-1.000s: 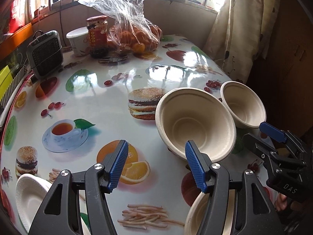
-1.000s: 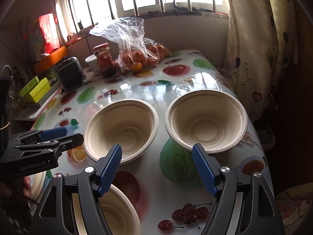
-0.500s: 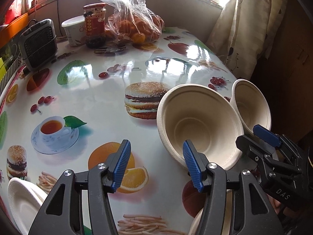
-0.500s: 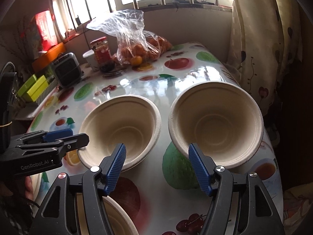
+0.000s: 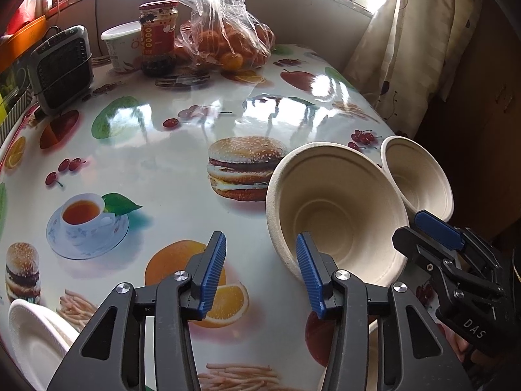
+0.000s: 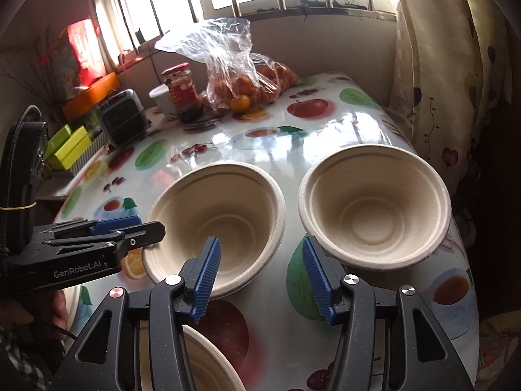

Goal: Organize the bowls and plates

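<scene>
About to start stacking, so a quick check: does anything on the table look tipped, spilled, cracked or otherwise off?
Nothing stands out. The two tan bowls, left and right, sit upright, empty and undamaged, side by side with a gap between them. A third bowl lies nearer, mostly hidden. The white plate rests at the table's near edge. No spills.

Left claw (image 5: pixel 259 275) at lower centre, jaws apart, empty. Right claw (image 6: pixel 263 280) likewise, jaws apart, empty.
</scene>
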Tool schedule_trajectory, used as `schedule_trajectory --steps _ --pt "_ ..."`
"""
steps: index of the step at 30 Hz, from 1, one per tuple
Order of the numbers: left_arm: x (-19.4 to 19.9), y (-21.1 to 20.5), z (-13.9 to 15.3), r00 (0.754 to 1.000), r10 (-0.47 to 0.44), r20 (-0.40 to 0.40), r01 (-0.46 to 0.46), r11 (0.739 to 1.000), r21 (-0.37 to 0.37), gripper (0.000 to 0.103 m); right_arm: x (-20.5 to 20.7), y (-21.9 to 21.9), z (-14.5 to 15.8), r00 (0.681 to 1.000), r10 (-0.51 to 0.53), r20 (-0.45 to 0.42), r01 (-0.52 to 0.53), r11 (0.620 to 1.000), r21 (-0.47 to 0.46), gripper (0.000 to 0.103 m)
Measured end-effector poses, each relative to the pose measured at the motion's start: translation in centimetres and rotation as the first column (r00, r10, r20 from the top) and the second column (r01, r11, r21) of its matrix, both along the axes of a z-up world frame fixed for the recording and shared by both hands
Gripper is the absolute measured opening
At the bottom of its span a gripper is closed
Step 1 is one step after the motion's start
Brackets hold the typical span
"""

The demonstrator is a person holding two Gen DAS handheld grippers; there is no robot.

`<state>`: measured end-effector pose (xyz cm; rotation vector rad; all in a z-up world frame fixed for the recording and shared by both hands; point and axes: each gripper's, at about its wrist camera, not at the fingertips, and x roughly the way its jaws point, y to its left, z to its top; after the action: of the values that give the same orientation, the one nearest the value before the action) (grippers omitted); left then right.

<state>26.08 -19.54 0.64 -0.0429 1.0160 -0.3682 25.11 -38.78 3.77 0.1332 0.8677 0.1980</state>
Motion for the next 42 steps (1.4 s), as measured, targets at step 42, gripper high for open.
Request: schedule_trajectory --steps 42 --pt "0.7 -1.2 -0.7 0.998 -0.048 -0.029 0.046 0.998 -0.052 0.021 0.3 -0.1 -0.5 1.0 -0.003 -0.018 0.003 1.0 0.011 0.025"
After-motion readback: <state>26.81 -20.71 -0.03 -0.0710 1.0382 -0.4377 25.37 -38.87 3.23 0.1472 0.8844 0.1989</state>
